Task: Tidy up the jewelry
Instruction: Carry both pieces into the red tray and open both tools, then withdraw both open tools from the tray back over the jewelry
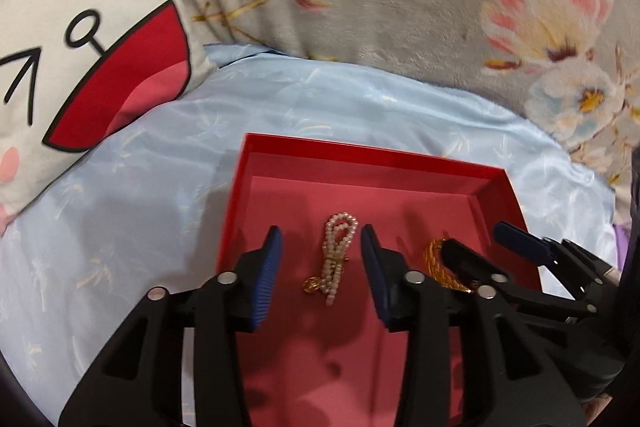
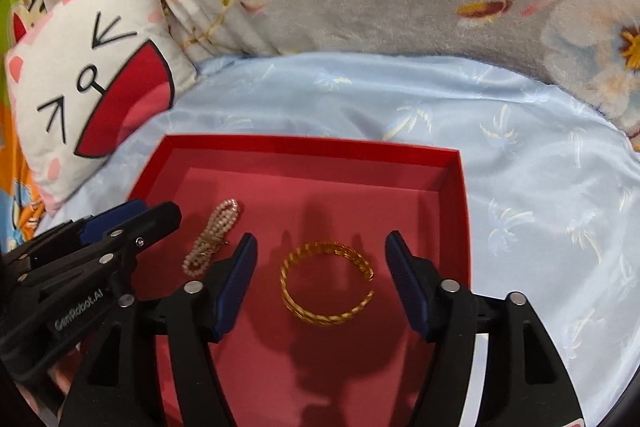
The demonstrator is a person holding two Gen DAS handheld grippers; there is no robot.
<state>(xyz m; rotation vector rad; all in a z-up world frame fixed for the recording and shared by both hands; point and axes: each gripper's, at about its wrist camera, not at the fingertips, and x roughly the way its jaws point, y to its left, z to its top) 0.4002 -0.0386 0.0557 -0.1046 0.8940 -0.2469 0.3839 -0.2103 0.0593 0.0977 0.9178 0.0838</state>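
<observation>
Two tools, left (image 1: 322, 259) and right (image 2: 320, 267), gaping, empty, over pearls (image 1: 335, 259) and bangle (image 2: 326, 283) in box (image 2: 304, 147); lift straight up, clear of jewelry.

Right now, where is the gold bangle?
The gold bangle lies flat on the red box floor, between the right gripper's open fingers, right of the pearl bracelet.
</observation>
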